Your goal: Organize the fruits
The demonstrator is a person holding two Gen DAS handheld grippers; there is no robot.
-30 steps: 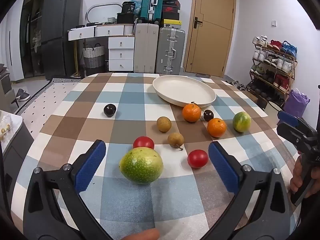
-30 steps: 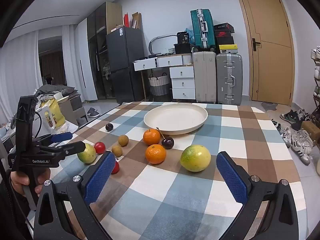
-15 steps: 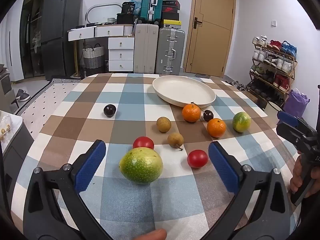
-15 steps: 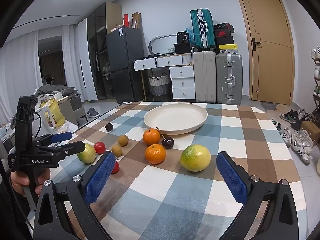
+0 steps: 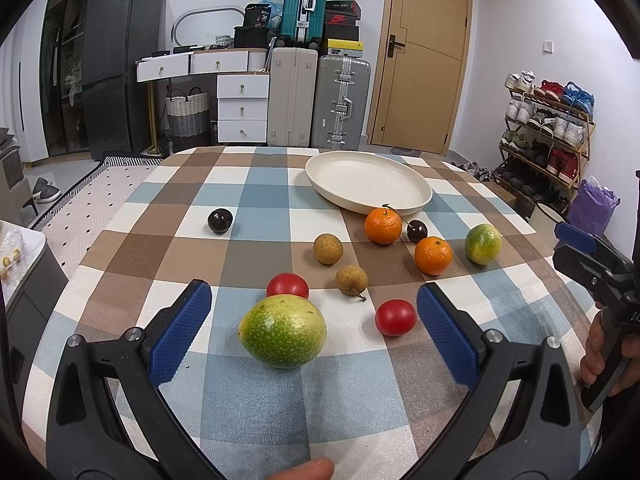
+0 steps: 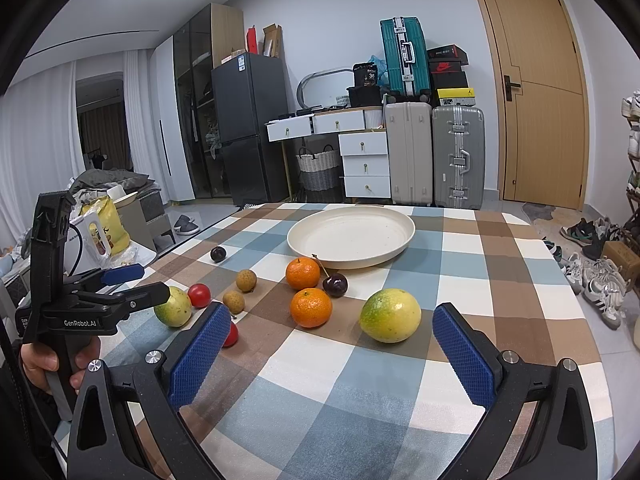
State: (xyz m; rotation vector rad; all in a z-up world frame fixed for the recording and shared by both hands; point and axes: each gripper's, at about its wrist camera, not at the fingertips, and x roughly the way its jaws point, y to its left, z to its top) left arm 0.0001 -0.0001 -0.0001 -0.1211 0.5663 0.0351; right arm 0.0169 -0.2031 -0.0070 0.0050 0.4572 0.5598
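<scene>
Loose fruits [image 5: 282, 331] beside empty plate [image 5: 368, 187]

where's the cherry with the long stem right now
The stemmed cherry sits on the checked tablecloth just in front of the cream plate, tucked between the two oranges, right of centre in the left wrist view.

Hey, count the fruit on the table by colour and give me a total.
Green: 2
Orange: 2
Red: 2
Brown: 2
Dark: 2
Total: 10

Suitcases [image 5: 320, 96], white drawers [image 5: 242, 102], dark fridge [image 5: 120, 68], shoe rack [image 5: 548, 120].
</scene>
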